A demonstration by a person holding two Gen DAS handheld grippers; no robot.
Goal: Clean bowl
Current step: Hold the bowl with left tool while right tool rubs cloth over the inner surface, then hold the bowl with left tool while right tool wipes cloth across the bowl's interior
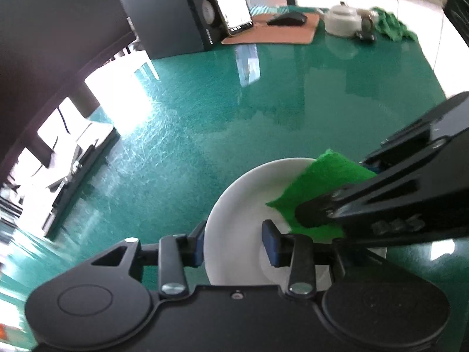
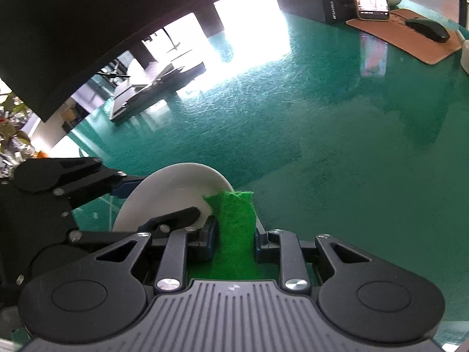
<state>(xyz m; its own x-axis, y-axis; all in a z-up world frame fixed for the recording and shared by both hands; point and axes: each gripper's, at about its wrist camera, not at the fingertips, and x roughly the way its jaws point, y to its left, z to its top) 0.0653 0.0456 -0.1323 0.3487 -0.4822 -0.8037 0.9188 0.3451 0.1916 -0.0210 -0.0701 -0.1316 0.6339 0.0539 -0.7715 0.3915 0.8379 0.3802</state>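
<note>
A white bowl (image 1: pixel 240 205) is tipped up over the green table, with its rim between the blue pads of my left gripper (image 1: pixel 234 246), which is shut on it: one pad is outside the wall and one inside. My right gripper (image 1: pixel 337 187) reaches in from the right, shut on a green scouring pad (image 1: pixel 316 187) that lies against the bowl's inner side. In the right wrist view the scouring pad (image 2: pixel 236 223) fills the gap between the fingers of my right gripper (image 2: pixel 234 242) and its tip meets the rim of the bowl (image 2: pixel 176 187). My left gripper (image 2: pixel 152 202) grips the bowl from the left.
At the back of the glossy green table (image 1: pixel 263 102) stand a black speaker (image 1: pixel 170 20), a phone (image 1: pixel 231 3), a mouse (image 1: pixel 288 19) on a brown mat, a white teapot (image 1: pixel 343 19) and a green cloth (image 1: pixel 390 25). A flat dark object (image 2: pixel 152 88) lies at the left.
</note>
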